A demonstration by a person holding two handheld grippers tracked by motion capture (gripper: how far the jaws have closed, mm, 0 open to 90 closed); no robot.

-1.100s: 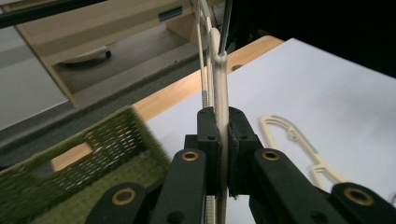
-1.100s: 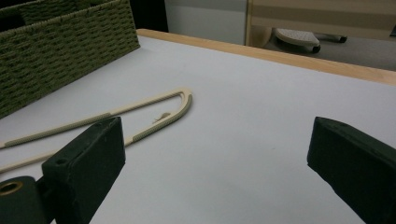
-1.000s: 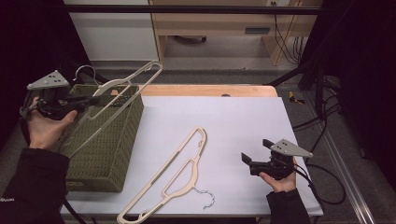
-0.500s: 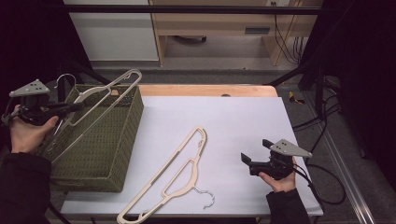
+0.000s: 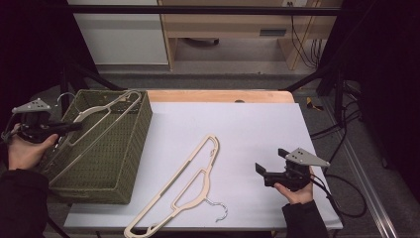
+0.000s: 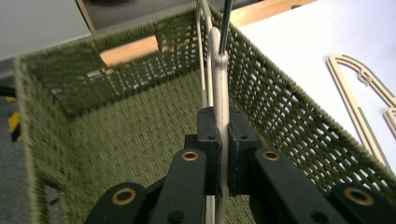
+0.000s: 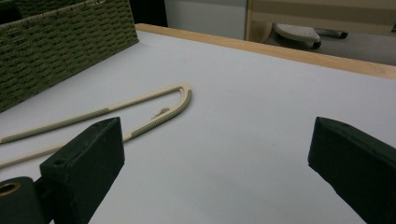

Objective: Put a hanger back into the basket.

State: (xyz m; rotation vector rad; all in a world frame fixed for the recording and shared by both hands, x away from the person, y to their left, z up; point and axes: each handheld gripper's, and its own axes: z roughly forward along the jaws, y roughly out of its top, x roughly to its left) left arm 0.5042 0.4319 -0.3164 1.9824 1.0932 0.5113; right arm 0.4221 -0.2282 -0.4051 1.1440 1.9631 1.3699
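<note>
Since a second earlier, the left gripper (image 5: 67,127) had carried its cream plastic hanger (image 5: 99,121) leftward and down into the olive-green woven rectangular basket (image 5: 130,163) at the left edge of the white table (image 5: 257,124). That hanger lay slanted inside the basket, pinched between the jaws. A second cream plastic hanger with a metal hook (image 5: 184,186) lay flat on the table between basket and right gripper (image 5: 260,171), which rested low with jaws spread wide, gripping nothing.
</note>
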